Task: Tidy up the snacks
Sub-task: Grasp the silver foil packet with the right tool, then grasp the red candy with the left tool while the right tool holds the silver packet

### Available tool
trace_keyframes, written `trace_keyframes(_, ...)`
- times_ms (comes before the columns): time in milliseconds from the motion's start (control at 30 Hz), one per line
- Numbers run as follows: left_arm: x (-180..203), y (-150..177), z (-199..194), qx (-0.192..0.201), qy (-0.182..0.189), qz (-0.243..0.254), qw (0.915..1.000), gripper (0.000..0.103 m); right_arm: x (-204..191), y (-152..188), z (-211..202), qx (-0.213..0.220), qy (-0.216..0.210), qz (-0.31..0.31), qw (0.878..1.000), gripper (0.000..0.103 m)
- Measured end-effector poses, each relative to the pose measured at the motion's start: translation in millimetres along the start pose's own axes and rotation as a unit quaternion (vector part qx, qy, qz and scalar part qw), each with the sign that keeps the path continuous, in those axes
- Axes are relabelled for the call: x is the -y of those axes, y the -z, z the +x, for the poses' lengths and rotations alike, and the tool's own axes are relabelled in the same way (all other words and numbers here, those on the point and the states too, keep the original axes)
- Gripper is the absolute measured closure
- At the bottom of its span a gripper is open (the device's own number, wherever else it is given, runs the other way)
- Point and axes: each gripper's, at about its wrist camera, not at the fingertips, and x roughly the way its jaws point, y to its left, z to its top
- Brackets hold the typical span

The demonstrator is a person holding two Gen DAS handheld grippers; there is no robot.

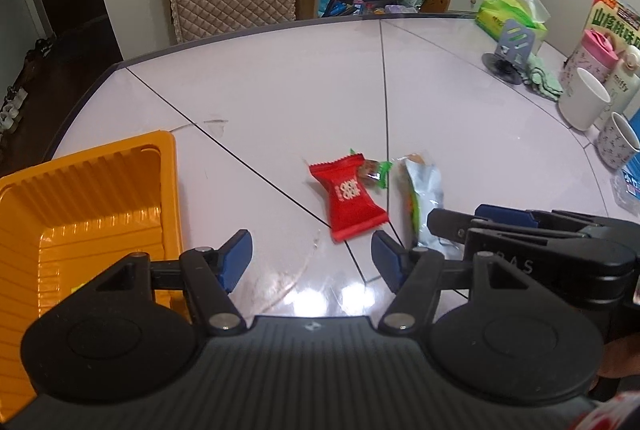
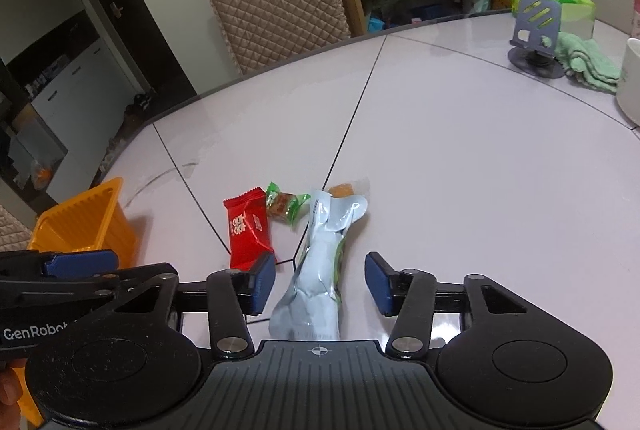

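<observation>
With jaws spread, the right gripper point(image 2: 320, 280) straddles the silvery packet point(image 2: 320, 270) on the bench point(image 2: 460, 169), next needing a pinch, while the left gripper point(image 1: 312, 256), also spread, nears the red packet point(image 1: 348, 199).

Pale glossy table point(image 2: 460, 157) with thin dark seams and a dark curved far edge. Near the middle, close together: red snack packet point(image 2: 248, 234), small green-wrapped candy point(image 2: 285, 206), silver-white pouch point(image 2: 320, 262), with an orange tray point(image 1: 92, 205) toward the left edge. Along the right edge: grey phone stand point(image 2: 534, 29), green cloth point(image 2: 590, 63), green tissue pack point(image 1: 508, 15), white mugs point(image 1: 582, 101).
</observation>
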Motion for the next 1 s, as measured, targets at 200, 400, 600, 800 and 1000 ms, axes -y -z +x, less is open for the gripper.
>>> trace_keyframes(200,-4,-6,12,-0.002,0.000,-0.002,1.0000,0.040,-2,-3,22,-0.012,0.009,0.003,1.000,0.057)
trace_keyframes(400,-5,-8,18,-0.003,0.004,0.002,1.0000,0.045,0,-2,36,-0.016,0.014,0.005,1.000,0.059)
trace_keyframes(600,-1,-11,22,0.000,0.007,0.014,0.9999,0.046,0,0,40,-0.015,0.019,-0.004,1.000,0.068)
trace_keyframes(800,9,-17,24,0.012,0.011,0.050,0.9986,0.046,1,0,38,-0.009,0.020,-0.021,1.000,0.073)
trace_keyframes(1000,26,-27,36,0.027,0.017,0.114,0.9930,0.045,13,-4,26,0.008,0.021,-0.008,1.000,0.073)
